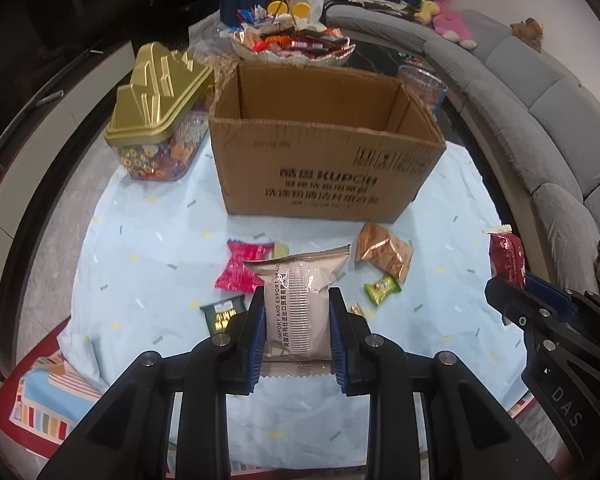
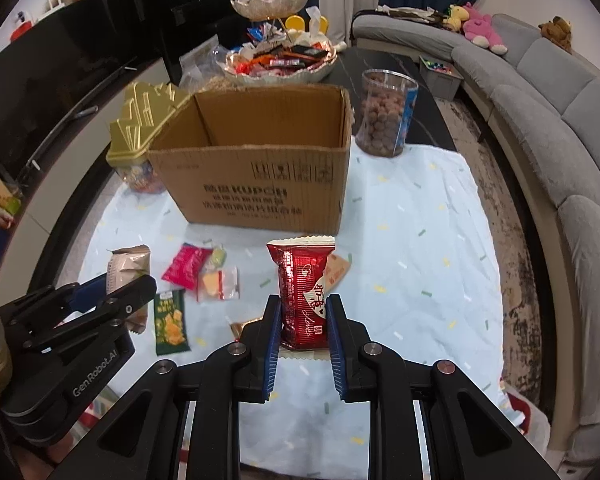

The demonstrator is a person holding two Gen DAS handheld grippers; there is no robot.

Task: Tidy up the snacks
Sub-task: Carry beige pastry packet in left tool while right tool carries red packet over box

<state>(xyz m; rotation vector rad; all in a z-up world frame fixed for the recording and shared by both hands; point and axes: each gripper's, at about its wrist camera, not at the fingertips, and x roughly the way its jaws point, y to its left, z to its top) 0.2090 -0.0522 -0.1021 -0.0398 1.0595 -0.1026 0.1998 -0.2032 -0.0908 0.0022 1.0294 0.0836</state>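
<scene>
Both grippers hold snack packets in front of the open cardboard box (image 1: 324,160).

The left gripper (image 1: 298,308) pinches a beige packet (image 1: 298,300); the right gripper (image 2: 303,316) clamps a red packet (image 2: 304,292), both above the blue cloth (image 2: 420,264).

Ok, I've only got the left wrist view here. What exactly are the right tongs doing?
Observer: The right tongs are shut on a red packet, held upright.
Operator: And that clear jar behind the box?
Observer: The clear jar holds brown round snacks and stands right of the cardboard box.
Operator: Anything hidden behind my silver packet?
Observer: Yes, a clear wrapper with something orange inside lies beside the pink packet.
</scene>
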